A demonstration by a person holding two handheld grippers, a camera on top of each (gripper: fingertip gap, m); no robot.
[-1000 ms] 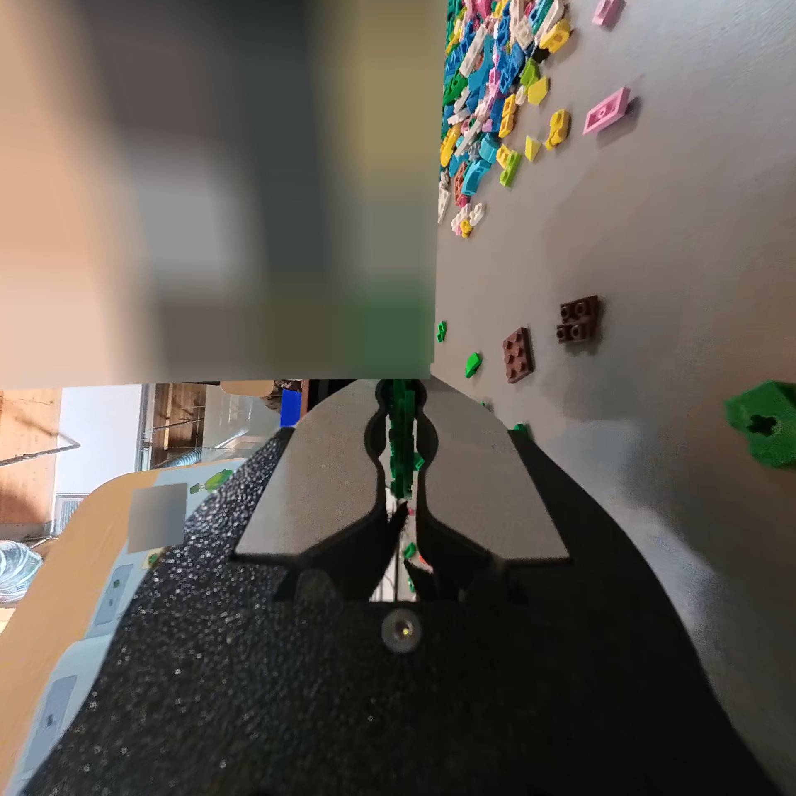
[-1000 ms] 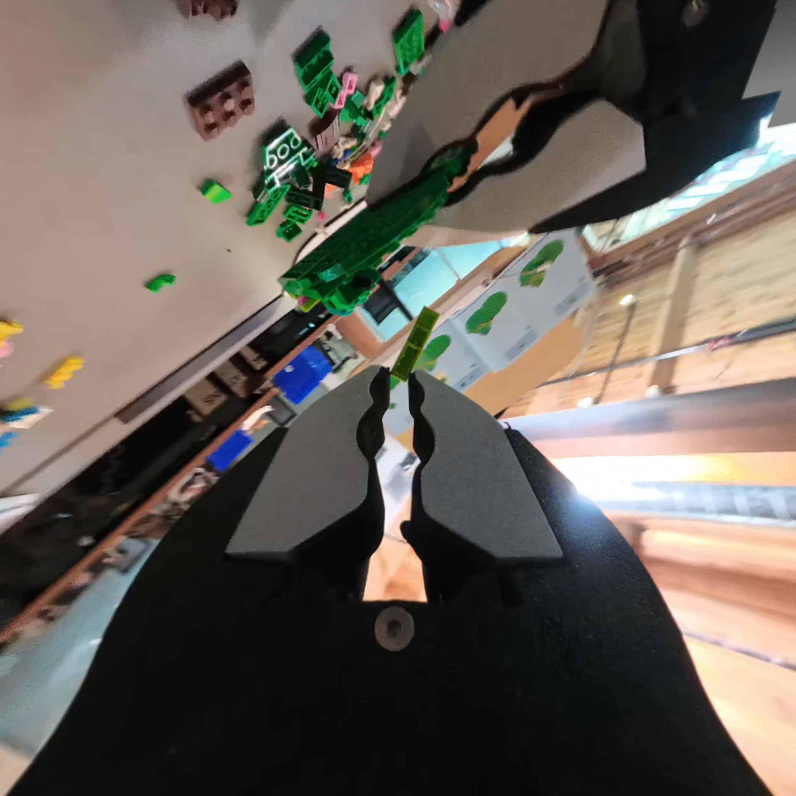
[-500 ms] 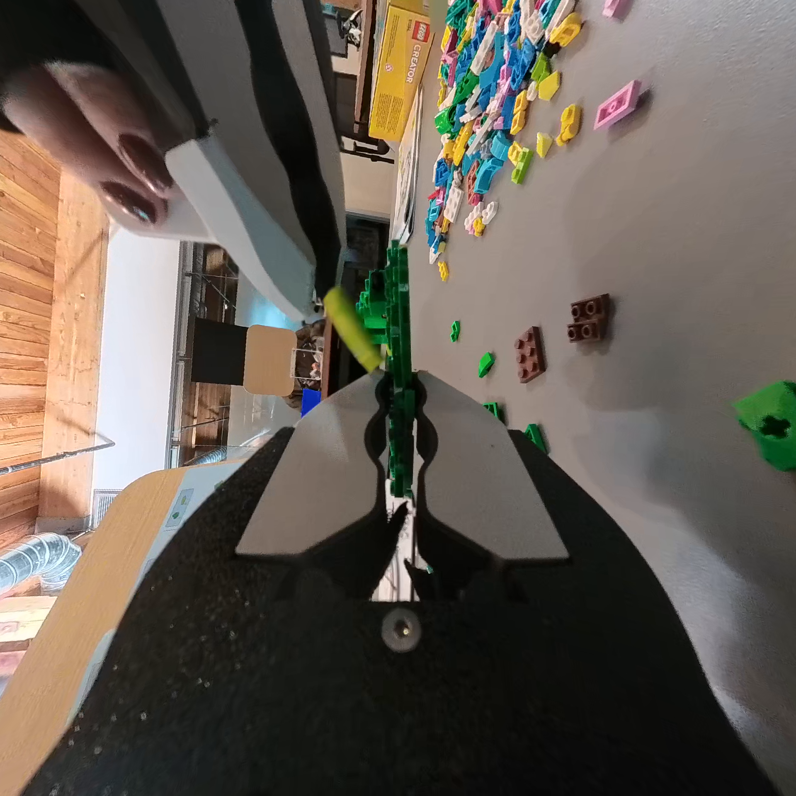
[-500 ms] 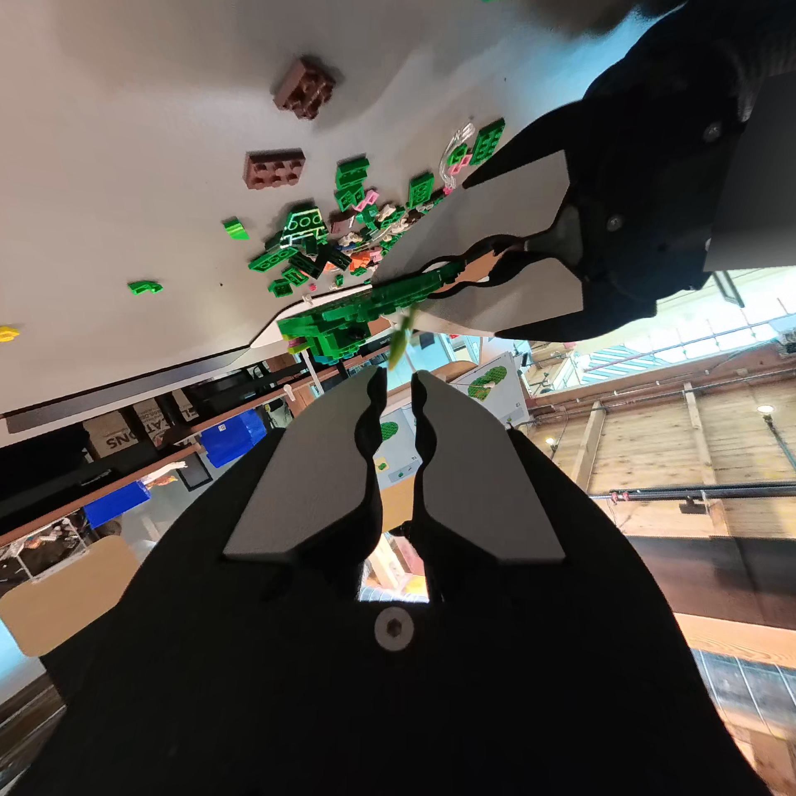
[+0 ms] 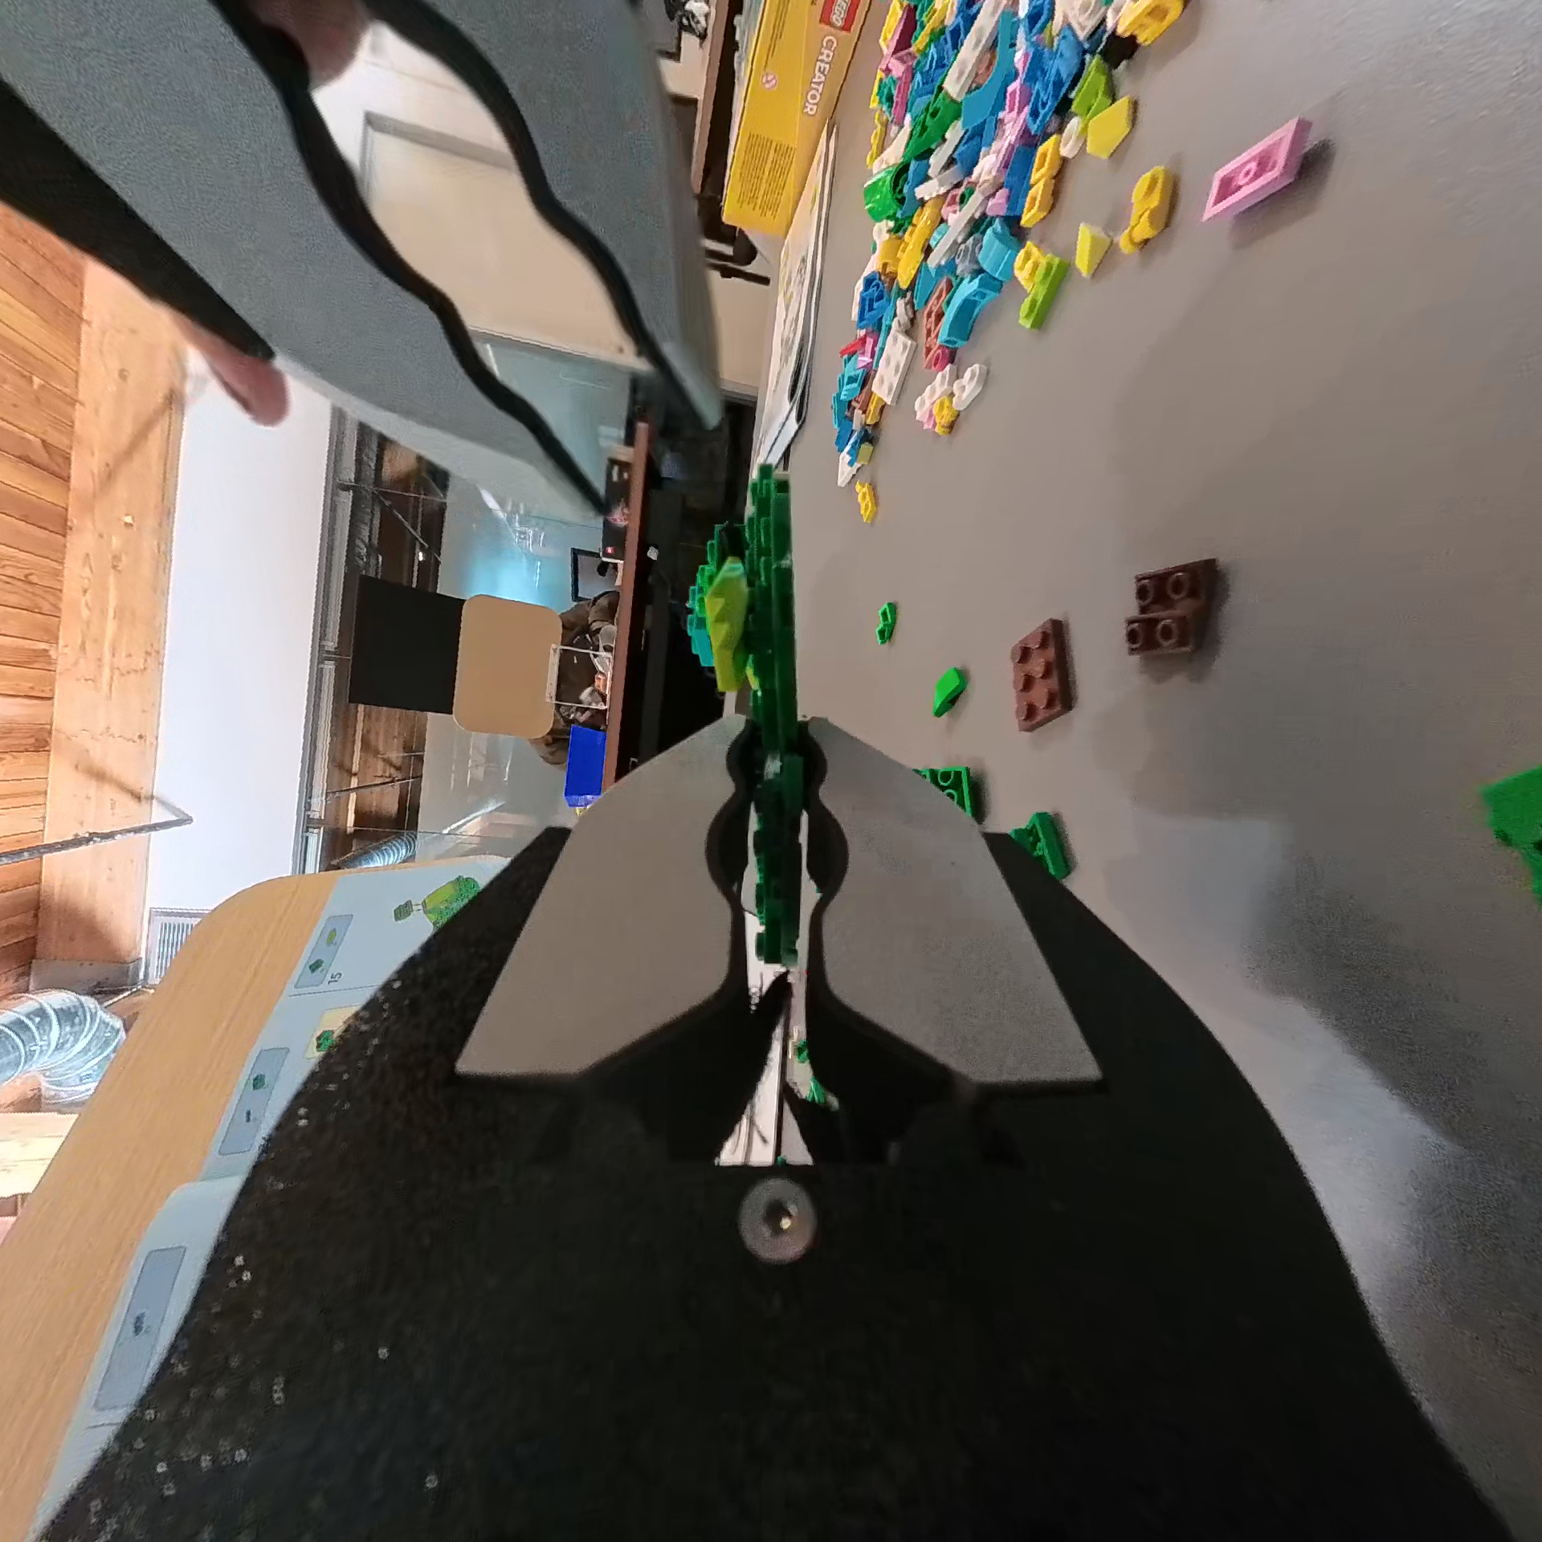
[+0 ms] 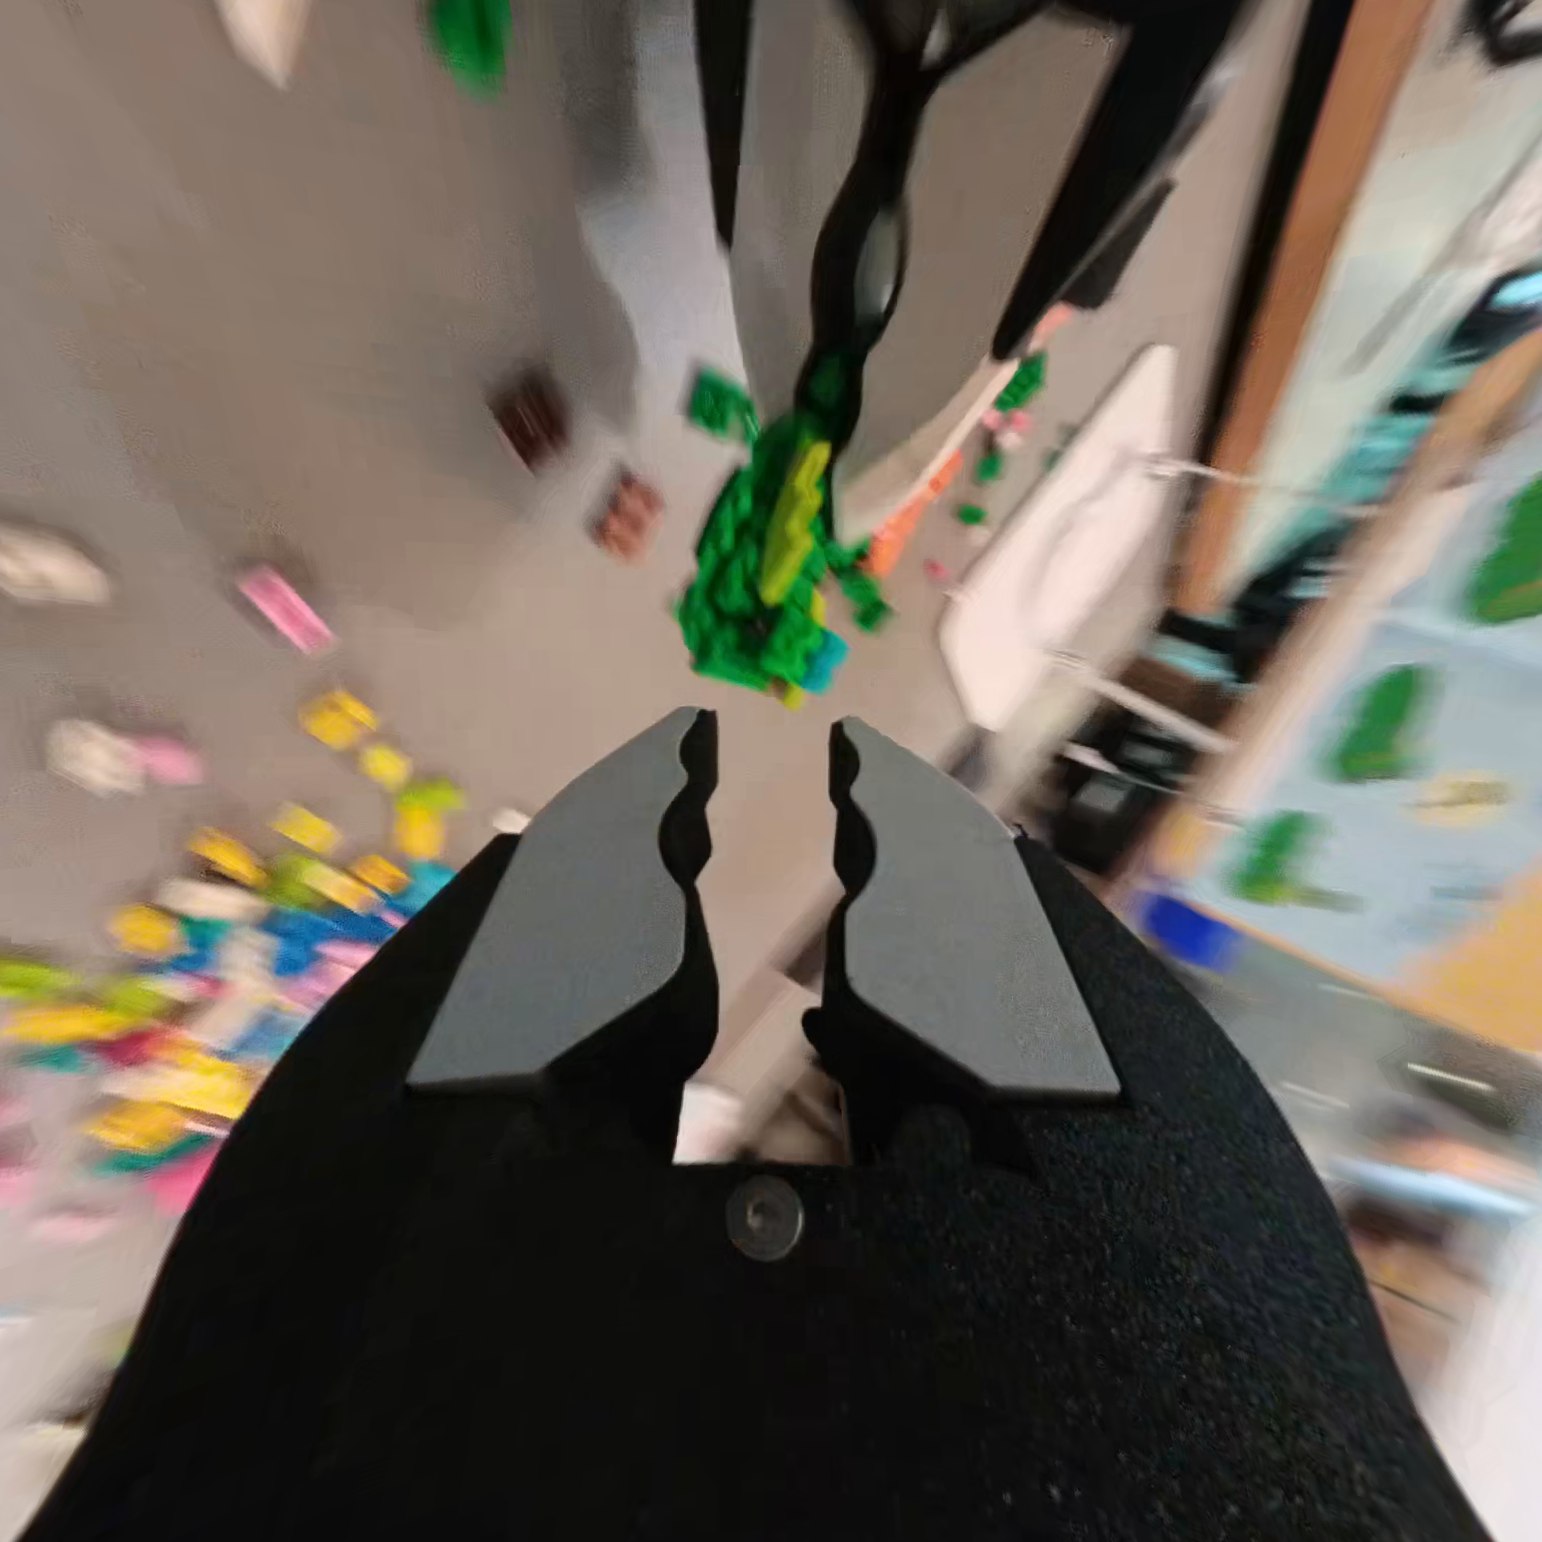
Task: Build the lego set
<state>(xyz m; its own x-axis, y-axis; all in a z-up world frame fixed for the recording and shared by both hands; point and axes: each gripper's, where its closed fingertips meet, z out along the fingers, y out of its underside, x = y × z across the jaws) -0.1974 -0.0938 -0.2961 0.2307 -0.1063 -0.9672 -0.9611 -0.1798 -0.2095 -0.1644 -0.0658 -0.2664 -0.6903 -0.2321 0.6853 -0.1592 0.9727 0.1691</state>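
Note:
My left gripper (image 5: 776, 734) is shut on a flat green Lego assembly (image 5: 772, 601) and holds it edge-on above the grey table (image 5: 1293, 434). A lime-green piece (image 5: 724, 622) sits on the assembly's face. In the blurred right wrist view the assembly (image 6: 734, 584) hangs from the left gripper (image 6: 851, 334), and the lime piece (image 6: 793, 517) lies along it. My right gripper (image 6: 772, 726) is open and empty, a short way back from the assembly. It also shows large at the upper left of the left wrist view (image 5: 659, 459).
A heap of coloured bricks (image 5: 959, 209) lies on the far part of the table, beside a yellow box (image 5: 793, 108). Two brown plates (image 5: 1039, 676) (image 5: 1168, 605) and small green pieces (image 5: 947, 692) lie nearer. An instruction booklet (image 5: 317, 959) lies at the left.
The right gripper carried the lime piece to the assembly, let go of it and drew back, swinging fast. The lime piece now sits on the assembly. The left gripper kept its hold.

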